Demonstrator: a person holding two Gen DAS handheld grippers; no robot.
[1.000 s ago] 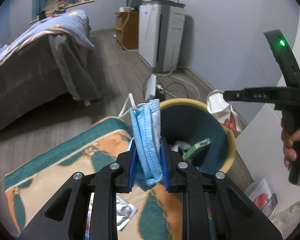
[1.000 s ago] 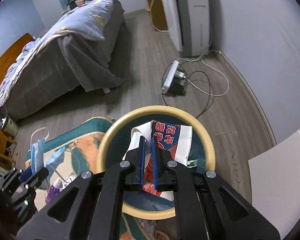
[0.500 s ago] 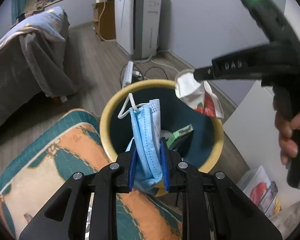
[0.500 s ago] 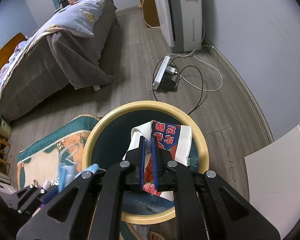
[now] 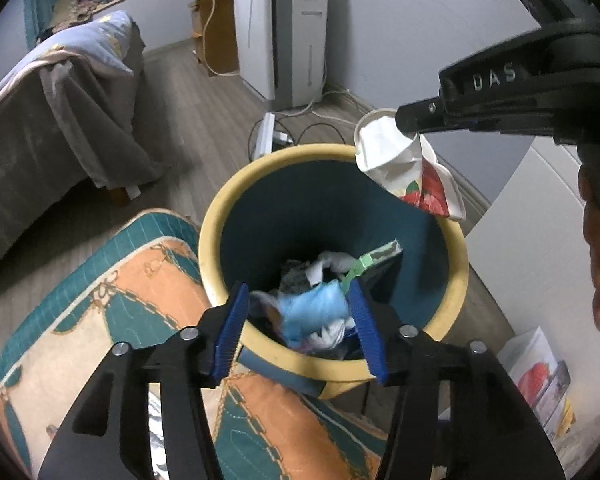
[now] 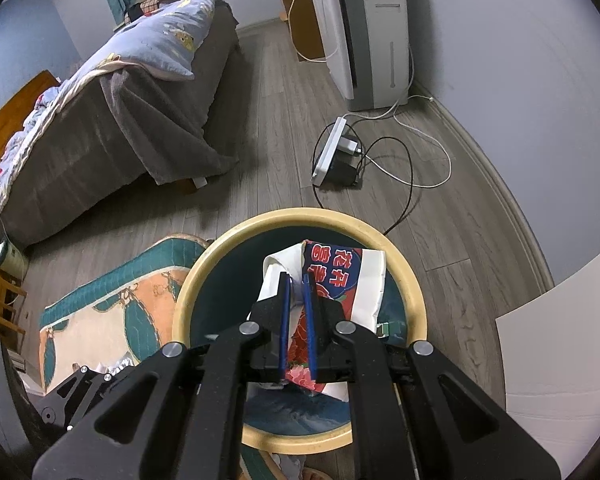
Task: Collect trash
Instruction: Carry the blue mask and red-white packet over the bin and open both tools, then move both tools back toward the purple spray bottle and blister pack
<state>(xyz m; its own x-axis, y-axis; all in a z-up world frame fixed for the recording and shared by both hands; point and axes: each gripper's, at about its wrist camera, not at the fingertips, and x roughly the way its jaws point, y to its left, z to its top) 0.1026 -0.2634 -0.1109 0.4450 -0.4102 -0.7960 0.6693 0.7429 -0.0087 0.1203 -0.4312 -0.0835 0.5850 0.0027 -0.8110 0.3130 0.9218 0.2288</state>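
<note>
Between our left gripper (image 5: 298, 322)'s just-opened blue pads the blue face mask (image 5: 314, 310) sits blurred inside the yellow-rimmed bin (image 5: 212, 224), our right gripper (image 6: 296, 320) pinches a printed wrapper (image 6: 340, 272) over it, patterned rug (image 5: 100, 320) at eight o'clock, bed (image 6: 112, 120) at ten, grey plank floor (image 6: 268, 120) beyond.

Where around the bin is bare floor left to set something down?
Free: the wood floor between the bed and the power strip, and the floor between the bin and the white panel. Crowded: the cables by the strip, the rug side, where the left hand-held gripper works.
</note>
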